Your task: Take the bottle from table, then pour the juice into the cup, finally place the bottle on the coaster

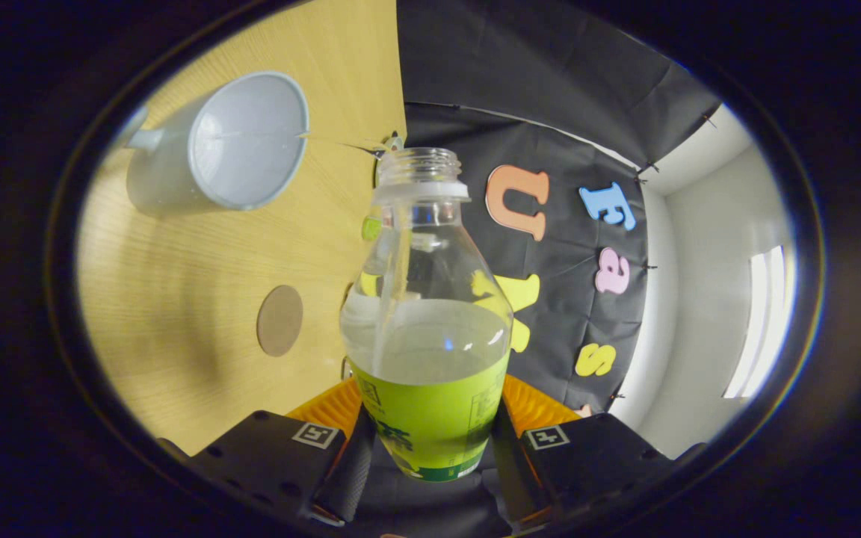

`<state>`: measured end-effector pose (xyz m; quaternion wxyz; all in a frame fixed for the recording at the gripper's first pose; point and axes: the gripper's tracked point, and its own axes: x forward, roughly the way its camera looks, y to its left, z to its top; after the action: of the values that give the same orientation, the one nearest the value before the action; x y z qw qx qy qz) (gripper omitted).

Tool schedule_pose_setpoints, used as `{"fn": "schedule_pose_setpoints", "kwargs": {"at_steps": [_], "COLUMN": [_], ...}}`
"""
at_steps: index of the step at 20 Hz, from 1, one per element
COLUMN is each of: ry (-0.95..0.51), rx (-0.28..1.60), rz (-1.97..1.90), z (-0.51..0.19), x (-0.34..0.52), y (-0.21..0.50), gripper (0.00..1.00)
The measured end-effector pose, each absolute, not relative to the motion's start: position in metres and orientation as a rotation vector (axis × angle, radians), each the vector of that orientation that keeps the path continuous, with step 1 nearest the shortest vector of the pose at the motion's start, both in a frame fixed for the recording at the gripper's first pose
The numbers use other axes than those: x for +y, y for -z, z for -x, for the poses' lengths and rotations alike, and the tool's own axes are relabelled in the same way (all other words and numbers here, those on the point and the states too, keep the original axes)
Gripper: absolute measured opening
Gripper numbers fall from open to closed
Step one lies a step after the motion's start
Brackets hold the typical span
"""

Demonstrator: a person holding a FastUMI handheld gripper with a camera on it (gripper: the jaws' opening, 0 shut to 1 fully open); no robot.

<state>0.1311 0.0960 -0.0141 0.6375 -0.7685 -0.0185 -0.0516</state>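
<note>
Clearly the gripper [430,441] has the clear plastic bottle with a green label [430,351] between its two fingers, and both fingers press on the labelled lower part, one on each side, so the bottle is clamped and carried off the light wooden table [176,299]. The hold is low on the body, which I think leaves the open threaded neck free for pouring and keeps the fingers away from the stream. The cap is off, and the pale liquid fills roughly the lower half, with its surface just above the label. The table appears turned on its side next to the bottle, so I judge that the gripper is rolled and the bottle is leaning toward the pale grey plastic cup with a handle [229,146], which stands on the table beyond the fingers and well apart from the bottle mouth. The cup opening faces the camera and I cannot see any liquid inside it. The small round brown coaster [279,320] lies flat on the table between the cup and the fingers, with nothing on it; probably it waits there for the bottle after the pouring.
</note>
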Motion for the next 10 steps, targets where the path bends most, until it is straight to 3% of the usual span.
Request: {"fn": "schedule_pose_setpoints", "kwargs": {"at_steps": [10], "ry": [0.131], "rx": [-0.077], "rz": [1.79], "z": [-0.128], "x": [0.107], "y": [0.009], "gripper": [0.76]}}
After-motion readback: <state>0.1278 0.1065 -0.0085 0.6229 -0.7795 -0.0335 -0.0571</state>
